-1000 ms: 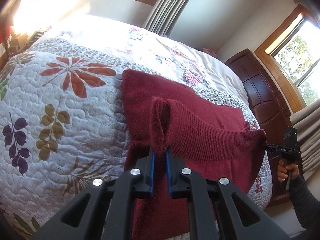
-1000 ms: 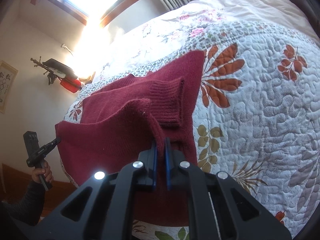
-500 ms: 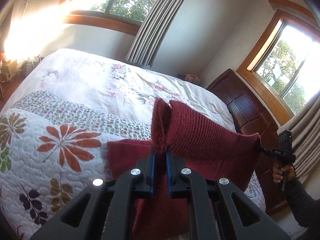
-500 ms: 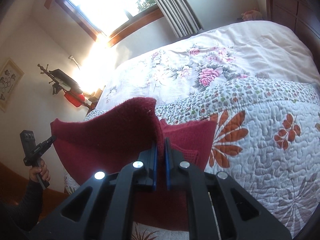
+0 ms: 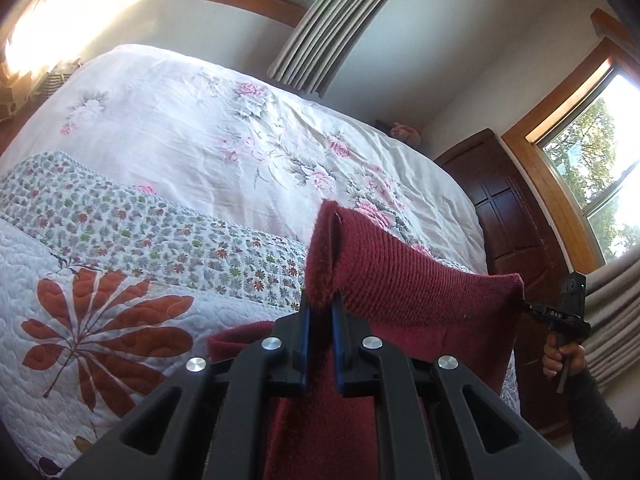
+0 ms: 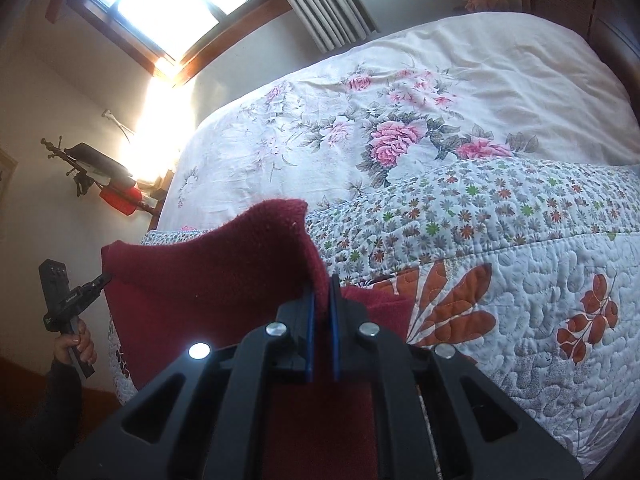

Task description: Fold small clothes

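Sunlit and wood-trimmed, the bedroom holds a wide bed under a white quilted bedspread with rust-coloured leaf prints (image 5: pixel 100 320) and, farther back, a pale sheet printed with pink roses (image 6: pixel 396 136); grey pleated curtains (image 5: pixel 328 24) hang by the window, and a dark wooden headboard (image 5: pixel 508 208) stands at the bed's far side. Above the quilt hangs a dark red knitted sweater (image 5: pixel 412 292), stretched between the two tools — its lower part drapes down onto the bedspread near the bed's edge. The left gripper (image 5: pixel 320 312) is pinched on one corner of the ribbed hem, its blue-lined fingers (image 5: pixel 305 328) pressed against the cloth. The right gripper (image 6: pixel 322 304) is likewise clamped on the opposite corner, with the knit bunched up above its tips. In each view the other tool shows at the sweater's far corner, held in a hand (image 6: pixel 76 344) with a dark sleeve.
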Demonstrator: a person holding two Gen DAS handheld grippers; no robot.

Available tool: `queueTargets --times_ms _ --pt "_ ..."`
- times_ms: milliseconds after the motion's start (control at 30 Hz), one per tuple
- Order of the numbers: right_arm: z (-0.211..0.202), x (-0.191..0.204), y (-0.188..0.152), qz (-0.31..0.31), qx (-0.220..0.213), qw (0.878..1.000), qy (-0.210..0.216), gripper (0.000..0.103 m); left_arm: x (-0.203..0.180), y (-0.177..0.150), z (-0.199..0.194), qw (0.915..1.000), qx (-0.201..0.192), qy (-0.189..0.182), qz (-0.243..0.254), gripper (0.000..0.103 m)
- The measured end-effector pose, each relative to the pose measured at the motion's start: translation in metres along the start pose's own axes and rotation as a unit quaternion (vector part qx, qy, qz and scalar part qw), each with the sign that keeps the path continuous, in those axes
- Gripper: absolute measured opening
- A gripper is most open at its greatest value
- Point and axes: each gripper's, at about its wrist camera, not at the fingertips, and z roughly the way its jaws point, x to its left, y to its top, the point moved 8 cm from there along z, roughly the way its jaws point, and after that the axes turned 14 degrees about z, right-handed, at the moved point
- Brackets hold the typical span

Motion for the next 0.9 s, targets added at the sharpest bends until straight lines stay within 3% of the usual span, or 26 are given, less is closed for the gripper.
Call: queueTargets --times_ms 200,467,567,633,700,767,833,900 --pt "0.025 -0.015 0.009 0.014 0.016 1.000 -0.016 0.005 0.022 -0.006 0.032 0.9991 0.034 -0.003 -0.027 0.009" --pt "0.080 -0.042 0.006 0.033 0.063 0.995 -0.063 0.006 0.060 -0.041 0.096 0.9893 0.127 0.014 -0.071 0.009" --pt "0.094 -0.055 0.002 0.036 0.067 0.993 -0.093 0.013 0.067 -0.047 0.105 0.9867 0.142 0.032 -0.074 0.013" --pt "0.093 -0.062 0.002 0.032 0.052 0.992 -0.110 0.023 0.074 -0.044 0.099 0.9853 0.139 0.070 -0.071 0.019" --pt "0.085 -0.064 0.002 0.037 0.033 0.993 -0.109 0.025 0.081 -0.032 0.079 0.9837 0.116 0.121 -0.064 0.020" --pt "0.070 -0.056 0.001 0.024 0.006 0.994 -0.104 0.025 0.070 -0.017 0.054 0.9849 0.080 0.149 -0.038 0.023" --pt "0.058 -0.041 -0.004 0.012 -0.012 0.997 -0.078 0.026 0.043 -0.009 0.041 0.9913 0.047 0.123 -0.013 0.031" --pt "0.060 -0.031 -0.015 0.016 -0.003 0.998 -0.053 0.026 0.005 -0.015 0.049 0.9970 0.044 0.061 0.018 0.032"
